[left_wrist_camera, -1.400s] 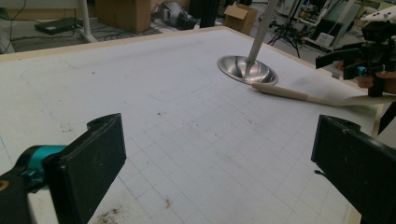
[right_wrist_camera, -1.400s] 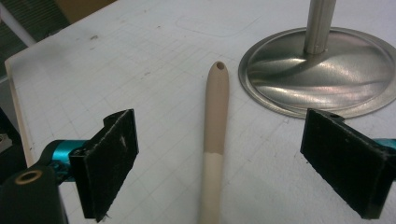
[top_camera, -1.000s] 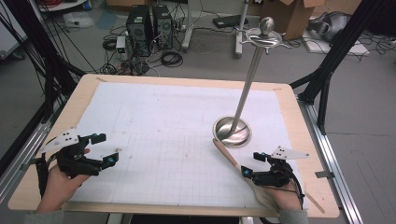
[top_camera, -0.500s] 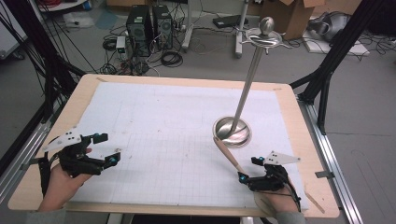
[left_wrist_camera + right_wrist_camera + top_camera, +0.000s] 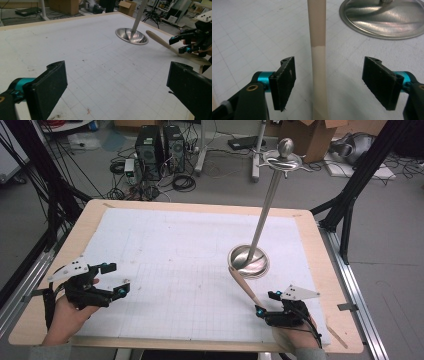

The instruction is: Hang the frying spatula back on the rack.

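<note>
right gripper view | wooden stick (image 5: 318, 62) between closing right hand-held gripper (image 5: 329, 85) jaws, untouched

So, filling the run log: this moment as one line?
right gripper: closing, astride wooden stick, pads not touching | left gripper: open, idle | metal stand: upright on table

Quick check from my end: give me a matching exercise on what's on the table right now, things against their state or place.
Things:
1. wooden stick
2. metal stand
3. left gripper
4. right gripper

States:
A. open above bare gridded mat
B. dish-shaped base resting on the mat, pole rising from it
C. fingers just closing, not yet touching
D. lying between two black fingers, one end by the metal base

Pairs: 1-D, 2-B, 3-A, 4-C
</note>
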The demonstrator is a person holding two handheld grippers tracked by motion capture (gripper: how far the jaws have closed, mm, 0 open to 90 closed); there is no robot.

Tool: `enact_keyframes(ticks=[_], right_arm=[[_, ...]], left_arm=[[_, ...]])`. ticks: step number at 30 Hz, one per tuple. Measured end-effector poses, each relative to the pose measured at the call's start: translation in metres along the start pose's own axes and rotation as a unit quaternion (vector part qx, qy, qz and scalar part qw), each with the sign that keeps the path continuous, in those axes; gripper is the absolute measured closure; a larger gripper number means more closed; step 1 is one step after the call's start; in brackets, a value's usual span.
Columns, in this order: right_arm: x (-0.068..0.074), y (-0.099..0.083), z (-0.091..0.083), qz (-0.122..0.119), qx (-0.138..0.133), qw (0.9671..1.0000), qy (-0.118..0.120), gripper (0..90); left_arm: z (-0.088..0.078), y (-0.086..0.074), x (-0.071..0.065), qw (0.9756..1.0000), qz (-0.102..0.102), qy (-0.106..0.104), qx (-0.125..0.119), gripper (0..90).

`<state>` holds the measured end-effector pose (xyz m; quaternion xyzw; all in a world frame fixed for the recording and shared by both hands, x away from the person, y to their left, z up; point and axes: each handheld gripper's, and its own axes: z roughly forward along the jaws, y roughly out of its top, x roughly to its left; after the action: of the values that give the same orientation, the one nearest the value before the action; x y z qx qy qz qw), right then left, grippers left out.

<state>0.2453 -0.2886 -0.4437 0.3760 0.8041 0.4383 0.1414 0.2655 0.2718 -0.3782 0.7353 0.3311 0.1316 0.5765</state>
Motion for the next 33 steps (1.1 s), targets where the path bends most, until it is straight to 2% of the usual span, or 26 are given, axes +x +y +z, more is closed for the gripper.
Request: enact_keyframes(ticks=[8,14,29,33], right_arm=[[0.0038,-0.0032,-0.0019,-0.01,0.017,0.9997,-0.012,38.3],[0.0058,-0.0046,-0.0022,-0.008,0.031,0.9994,-0.015,43.5],[0.0075,-0.0048,0.0012,-0.013,0.057,0.9982,-0.017,52.1],[0.0075,-0.005,0.001,-0.012,0.055,0.9983,-0.017,54.4]], left_arm=[[0.0021,-0.0005,0.0013,1.0,-0.001,-0.002,0.001,3.6],[0.0037,-0.0008,0.0014,1.0,-0.001,-0.002,0.004,3.6],[0.0018,-0.002,0.0033,1.0,-0.006,0.001,0.001,3.6],[0.0002,-0.0018,0.0046,1.0,-0.004,0.001,0.0,3.6]])
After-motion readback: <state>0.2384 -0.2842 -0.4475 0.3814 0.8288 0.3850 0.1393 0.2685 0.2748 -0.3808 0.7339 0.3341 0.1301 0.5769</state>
